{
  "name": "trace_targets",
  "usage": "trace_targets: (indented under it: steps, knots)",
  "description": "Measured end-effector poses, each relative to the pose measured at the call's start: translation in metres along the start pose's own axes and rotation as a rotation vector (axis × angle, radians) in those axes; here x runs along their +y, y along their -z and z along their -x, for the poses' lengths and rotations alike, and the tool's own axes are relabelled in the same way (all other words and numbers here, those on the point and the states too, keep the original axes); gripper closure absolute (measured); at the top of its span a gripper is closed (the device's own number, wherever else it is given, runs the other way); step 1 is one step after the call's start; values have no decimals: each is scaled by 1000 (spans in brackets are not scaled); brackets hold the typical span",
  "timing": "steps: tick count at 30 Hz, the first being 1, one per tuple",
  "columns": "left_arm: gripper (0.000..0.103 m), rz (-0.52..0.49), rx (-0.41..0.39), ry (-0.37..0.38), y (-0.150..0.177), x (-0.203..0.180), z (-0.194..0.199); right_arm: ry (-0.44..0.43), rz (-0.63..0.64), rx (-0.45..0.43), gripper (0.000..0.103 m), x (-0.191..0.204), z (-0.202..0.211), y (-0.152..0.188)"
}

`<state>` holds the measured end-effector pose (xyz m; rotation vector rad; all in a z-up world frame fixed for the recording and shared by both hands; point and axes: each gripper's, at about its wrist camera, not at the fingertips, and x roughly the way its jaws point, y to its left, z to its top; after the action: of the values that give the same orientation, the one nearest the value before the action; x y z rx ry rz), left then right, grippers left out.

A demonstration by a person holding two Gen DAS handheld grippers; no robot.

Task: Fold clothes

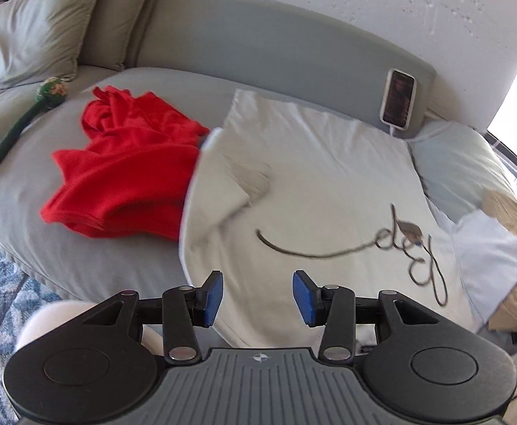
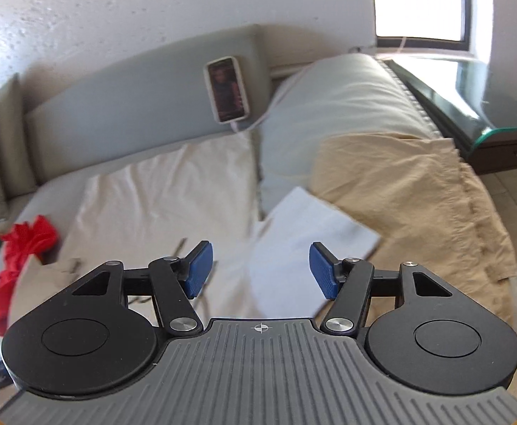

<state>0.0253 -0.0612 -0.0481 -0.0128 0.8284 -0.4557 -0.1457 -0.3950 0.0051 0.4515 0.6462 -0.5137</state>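
Each handheld unit, the left gripper [image 1: 257, 297] and the right gripper [image 2: 261, 270], looks alike: a ribbed grey body marked with a small white crosshair, two round black housings with circular recesses, black link arms pinned by silver screws, and fingers [image 1: 211, 297] faced with textured blue pads.

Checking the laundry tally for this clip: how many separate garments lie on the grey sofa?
3: a crumpled red garment at the left, a cream garment with dark script lettering spread in the middle, and a small folded white piece at the right. The tan cloth may hide more.
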Motion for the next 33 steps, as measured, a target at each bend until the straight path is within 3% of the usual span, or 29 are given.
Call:
trace_targets:
  steps: [3,9,11,19,21,22,24,27,30,33]
  knots:
    - [65,-18,-74,8,-35,14,-4,-127,-13,31,40,24,4,10]
    - [68,-234,-41,10,-96,11,-46,-269,-62,100,40,57,-7,26]
    - [66,-291,6,-1,-106,4,-66,-275,-71,119,40,61,-12,31]
    - [66,-293,172,-31,-121,-2,-131,-246,-85,181,40,63,-27,40]
    - [82,-276,194,-40,-120,-2,-138,-242,-86,189,40,62,-29,40]
    - [85,-277,187,-47,-120,-2,-137,-238,-87,192,40,62,-30,40]
    - [102,-279,171,-62,-120,-2,-134,-234,-89,197,40,62,-30,41]
    - [102,-288,102,-70,-118,-4,-117,-235,-91,202,40,62,-31,42]
    - [102,-263,-40,-29,-116,-3,-78,-241,-96,207,40,61,-30,43]
    - [102,-167,-180,-45,-106,14,-43,-243,-97,213,40,62,-29,45]
